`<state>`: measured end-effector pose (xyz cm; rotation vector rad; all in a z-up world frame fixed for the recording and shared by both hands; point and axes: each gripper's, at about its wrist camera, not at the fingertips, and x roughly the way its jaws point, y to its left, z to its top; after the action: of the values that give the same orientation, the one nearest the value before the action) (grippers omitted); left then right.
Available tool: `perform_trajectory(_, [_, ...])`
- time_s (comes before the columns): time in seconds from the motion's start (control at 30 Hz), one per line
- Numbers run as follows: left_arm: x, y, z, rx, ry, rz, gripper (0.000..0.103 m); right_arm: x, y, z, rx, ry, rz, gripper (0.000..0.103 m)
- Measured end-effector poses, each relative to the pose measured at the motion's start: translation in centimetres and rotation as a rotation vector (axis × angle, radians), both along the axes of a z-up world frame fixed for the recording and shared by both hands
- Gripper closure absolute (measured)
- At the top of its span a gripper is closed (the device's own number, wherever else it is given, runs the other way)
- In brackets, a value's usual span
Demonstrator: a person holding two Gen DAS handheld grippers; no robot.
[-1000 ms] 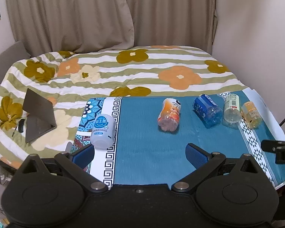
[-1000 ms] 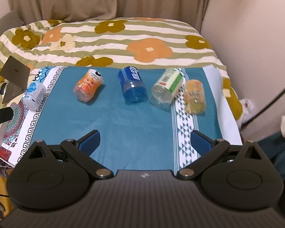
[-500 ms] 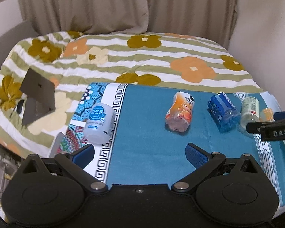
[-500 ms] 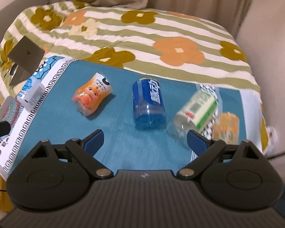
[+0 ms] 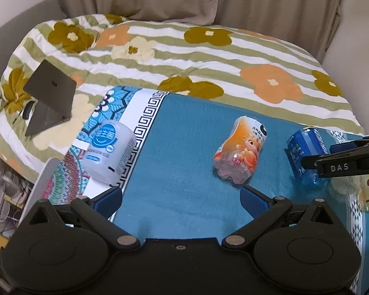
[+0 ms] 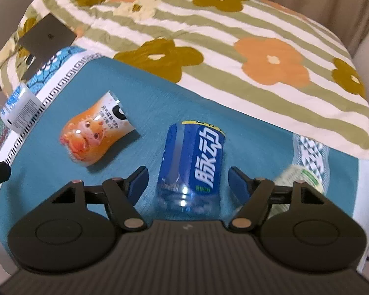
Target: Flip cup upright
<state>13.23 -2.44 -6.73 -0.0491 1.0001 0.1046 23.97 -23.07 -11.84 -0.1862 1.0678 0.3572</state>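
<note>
Several cut-bottle cups lie on their sides on a teal cloth (image 5: 184, 147). A blue cup (image 6: 194, 162) lies between the open fingers of my right gripper (image 6: 188, 180), apart from both pads. It also shows in the left wrist view (image 5: 305, 152), partly hidden by the right gripper (image 5: 342, 159). An orange cup (image 5: 241, 152) lies just beyond my open, empty left gripper (image 5: 180, 200), and it shows in the right wrist view (image 6: 96, 135). A white cup (image 5: 108, 152) lies at the cloth's left border, also in the right wrist view (image 6: 19, 113).
A green-labelled clear cup (image 6: 300, 179) lies right of the blue one, behind the right finger. A grey laptop (image 5: 49, 95) stands open on the flowered bedspread (image 5: 209, 56) at the left. Curtains and a wall close the back.
My right gripper has moved forward and down so the blue cup now lies between its fingers. My left gripper has moved forward and closer to the orange and white cups.
</note>
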Motion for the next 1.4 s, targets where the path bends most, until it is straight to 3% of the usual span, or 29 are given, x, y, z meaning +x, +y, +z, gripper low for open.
perform_trajectory(0.37, [0.9,-0.6,-1.0,-0.016,0.031,0.037,0.000,1.7,0.4,-2.0,-0.006,0.052,0.053,0.028])
perform_trajectory(0.73, [-0.3,0.9,0.3,-0.025,-0.004,0.019,0.000,0.4,0.8,0.3,0.026,0.033,0.014,0.029])
perform_trajectory(1.07, [-3.4,3.6,1.6,-0.041,-0.043,-0.070,0.000,-5.3,2.4,3.7,0.085,0.019,-0.115,0.029])
perform_trajectory(1.4, [-6.7,6.4,0.8,-0.062,-0.029,-0.182,0.000,-12.2,4.7,1.4,0.131,0.079,-0.328,0.029])
